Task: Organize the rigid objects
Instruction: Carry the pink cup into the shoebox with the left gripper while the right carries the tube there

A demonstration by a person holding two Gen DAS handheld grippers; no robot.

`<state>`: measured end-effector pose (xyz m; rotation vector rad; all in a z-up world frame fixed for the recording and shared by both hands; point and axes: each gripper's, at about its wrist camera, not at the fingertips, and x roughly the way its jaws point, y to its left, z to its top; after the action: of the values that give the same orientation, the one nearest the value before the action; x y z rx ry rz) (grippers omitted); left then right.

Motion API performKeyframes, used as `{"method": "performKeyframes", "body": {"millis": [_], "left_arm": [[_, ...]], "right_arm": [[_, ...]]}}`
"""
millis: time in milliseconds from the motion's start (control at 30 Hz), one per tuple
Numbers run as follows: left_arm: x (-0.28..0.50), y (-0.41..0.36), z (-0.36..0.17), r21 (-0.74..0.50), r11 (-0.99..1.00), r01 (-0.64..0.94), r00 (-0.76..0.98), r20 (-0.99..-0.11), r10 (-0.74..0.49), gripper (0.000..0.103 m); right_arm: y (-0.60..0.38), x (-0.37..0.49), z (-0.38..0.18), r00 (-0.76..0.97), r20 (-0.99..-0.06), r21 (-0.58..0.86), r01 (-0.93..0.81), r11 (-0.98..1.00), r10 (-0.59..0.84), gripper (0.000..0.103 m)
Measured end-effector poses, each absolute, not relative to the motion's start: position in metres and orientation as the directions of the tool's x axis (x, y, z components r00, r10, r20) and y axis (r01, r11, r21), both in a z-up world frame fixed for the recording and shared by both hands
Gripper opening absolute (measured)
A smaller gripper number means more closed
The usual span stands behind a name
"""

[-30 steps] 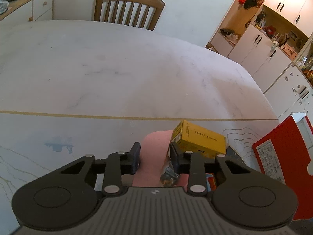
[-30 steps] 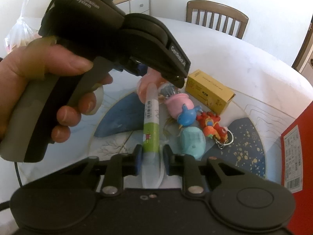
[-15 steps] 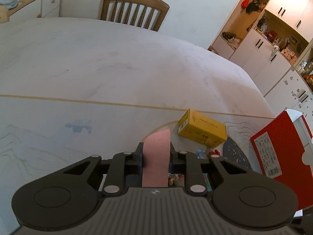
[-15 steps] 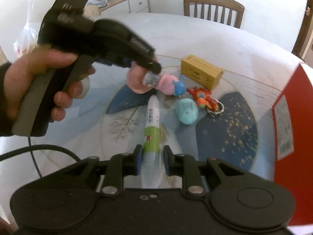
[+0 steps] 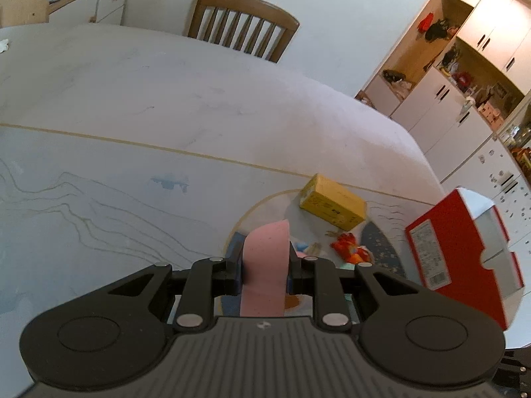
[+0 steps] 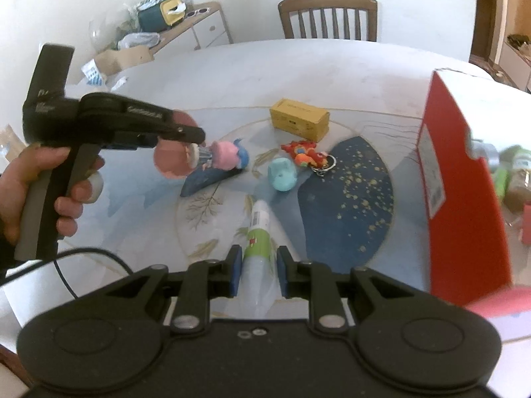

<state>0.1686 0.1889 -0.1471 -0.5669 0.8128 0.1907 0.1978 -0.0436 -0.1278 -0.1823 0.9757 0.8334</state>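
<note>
Above the table (image 5: pixel 166 106), left gripper (image 5: pixel 265 267) clamps a pink block (image 5: pixel 265 265); right gripper (image 6: pixel 255 267) pinches a marker (image 6: pixel 257 232), tip at twelve o'clock.

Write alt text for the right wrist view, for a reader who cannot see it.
The right tongs grip a green-and-white tube above a patterned table. To the left, a hand holds the left tongs, clamped on a pink object. Small toys, a yellow box and a red box lie beyond.
</note>
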Motion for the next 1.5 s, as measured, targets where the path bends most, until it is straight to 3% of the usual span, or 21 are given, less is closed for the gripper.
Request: {"method": "performKeyframes", "body": {"millis": [433, 833, 1500], "left_arm": [[0.151, 0.161, -0.093, -0.458, 0.828, -0.324, 0.748, -0.660, -0.072, 0.021], [0.187, 0.082, -0.046, -0.446, 0.871, -0.208, 0.759, -0.635, -0.144, 0.021], [0.278, -0.069, -0.043, -0.366, 0.928, -0.072, 0.698, -0.683, -0.216, 0.022]], "right_arm": [[-0.092, 0.196, -0.092, 0.351, -0.715, 0.279, -0.650, 0.707, 0.605, 0.021], [-0.157, 0.221, -0.050, 0.462, -0.610, 0.310, -0.608, 0.731, 0.643, 0.021], [-0.273, 0.278, -0.051, 0.561, -0.587, 0.294, -0.524, 0.799, 0.584, 0.021]]}}
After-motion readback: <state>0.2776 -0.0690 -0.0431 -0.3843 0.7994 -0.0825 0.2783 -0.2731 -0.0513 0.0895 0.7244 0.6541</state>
